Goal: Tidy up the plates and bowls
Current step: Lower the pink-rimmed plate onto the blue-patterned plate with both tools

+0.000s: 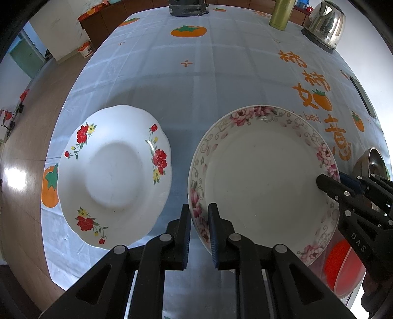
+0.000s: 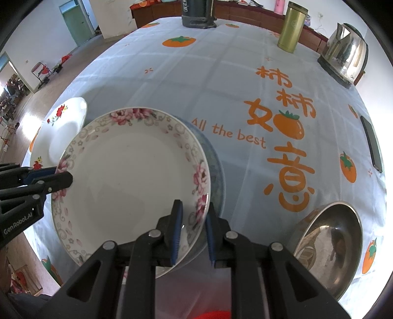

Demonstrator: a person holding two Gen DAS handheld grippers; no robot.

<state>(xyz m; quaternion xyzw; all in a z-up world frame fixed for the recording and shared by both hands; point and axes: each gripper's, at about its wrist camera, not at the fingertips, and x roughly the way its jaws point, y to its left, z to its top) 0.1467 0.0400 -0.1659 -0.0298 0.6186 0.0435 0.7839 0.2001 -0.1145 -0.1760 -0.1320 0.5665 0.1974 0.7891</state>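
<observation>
A white plate with a pink flower rim [image 1: 260, 176] [image 2: 127, 176] is held between both grippers, tilted and apparently raised above the tablecloth. My left gripper [image 1: 199, 208] [image 2: 62, 174] is shut on its left rim. My right gripper [image 2: 194, 205] [image 1: 330, 180] is shut on the opposite rim. A bluish plate [image 2: 217, 169] lies on the table under the held plate, mostly hidden. To the left lies a white dish with red flowers [image 1: 113, 176] [image 2: 61, 122]. A steel bowl [image 2: 329, 245] [image 1: 373, 162] sits near the right front corner.
At the back of the persimmon-print tablecloth [image 1: 196, 73] stand a steel kettle [image 2: 346, 54], a gold-green canister [image 2: 292, 27] and a dark object [image 2: 197, 14]. A dark phone [image 2: 372, 144] lies by the right edge. Something red [image 1: 343, 265] shows below the front edge.
</observation>
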